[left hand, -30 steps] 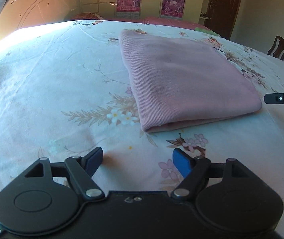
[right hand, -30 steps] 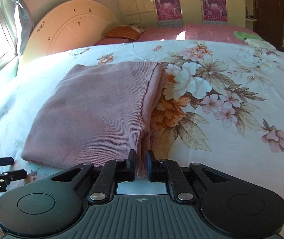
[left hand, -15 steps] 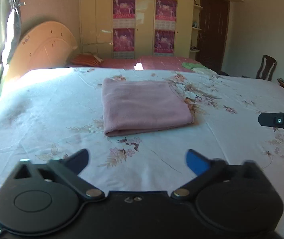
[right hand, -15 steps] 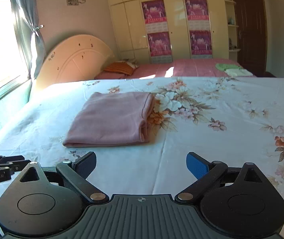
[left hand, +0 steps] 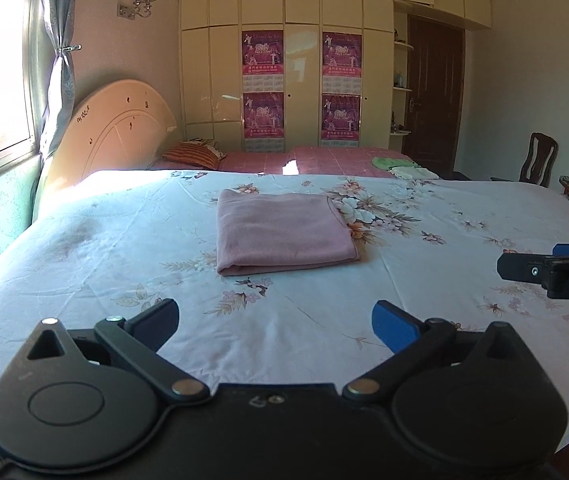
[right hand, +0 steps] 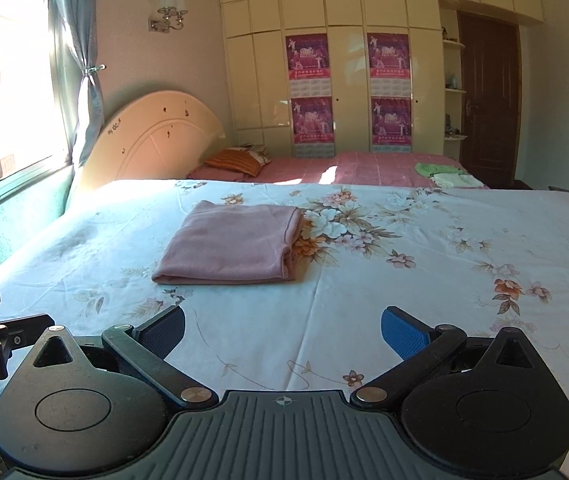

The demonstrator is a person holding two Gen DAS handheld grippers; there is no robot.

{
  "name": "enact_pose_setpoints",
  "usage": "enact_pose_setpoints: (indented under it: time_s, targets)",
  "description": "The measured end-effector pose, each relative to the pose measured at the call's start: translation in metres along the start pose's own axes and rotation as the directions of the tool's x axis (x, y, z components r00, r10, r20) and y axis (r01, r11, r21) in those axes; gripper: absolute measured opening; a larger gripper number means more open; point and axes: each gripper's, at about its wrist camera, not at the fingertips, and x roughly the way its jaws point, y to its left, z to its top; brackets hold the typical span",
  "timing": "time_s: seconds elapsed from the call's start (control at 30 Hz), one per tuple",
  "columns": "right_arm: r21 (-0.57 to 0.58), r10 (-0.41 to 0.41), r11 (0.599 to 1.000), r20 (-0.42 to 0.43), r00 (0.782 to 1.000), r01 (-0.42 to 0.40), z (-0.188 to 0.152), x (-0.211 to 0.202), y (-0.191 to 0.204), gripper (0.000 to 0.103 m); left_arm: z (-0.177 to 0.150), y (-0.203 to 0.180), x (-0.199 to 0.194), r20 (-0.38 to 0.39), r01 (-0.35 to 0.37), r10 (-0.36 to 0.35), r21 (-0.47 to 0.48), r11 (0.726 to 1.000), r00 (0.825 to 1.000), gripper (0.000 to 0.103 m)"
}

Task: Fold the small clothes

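Though folded flat, pink garment [left hand: 282, 236] — type indiscernible — apart from both grippers.

You see a folded pink garment [left hand: 282, 234] of soft, matt ribbed knit on a smooth white floral cotton-like bedsheet [left hand: 124, 248]. Your black matt plastic left gripper [left hand: 274, 322] carries silvery metal pivot pins [left hand: 185, 387].

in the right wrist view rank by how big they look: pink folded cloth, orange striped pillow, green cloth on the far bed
1. pink folded cloth, clearly largest.
2. orange striped pillow.
3. green cloth, looks only slightly smaller than the pillow; both lie much farther away, so their true sizes stay unsure.
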Motion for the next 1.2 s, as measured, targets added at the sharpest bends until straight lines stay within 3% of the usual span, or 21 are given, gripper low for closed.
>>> enact_pose_setpoints:
  time_s: [0.57,1.2]
  targets:
    - [-0.009,-0.004,1.0,0.065,0.998,0.005,0.005,-0.03,-0.012,0.103,0.004,-0.016,-0.021,0.064,0.02,-0.021,0.021,1.0,0.998,0.103]
    - [-0.024,-0.006,1.0,0.048,0.999,0.007,0.001,-0.028,-0.013,0.103,0.005,-0.015,-0.02,0.065,0.03,-0.031,0.008,1.0,0.997,0.103]
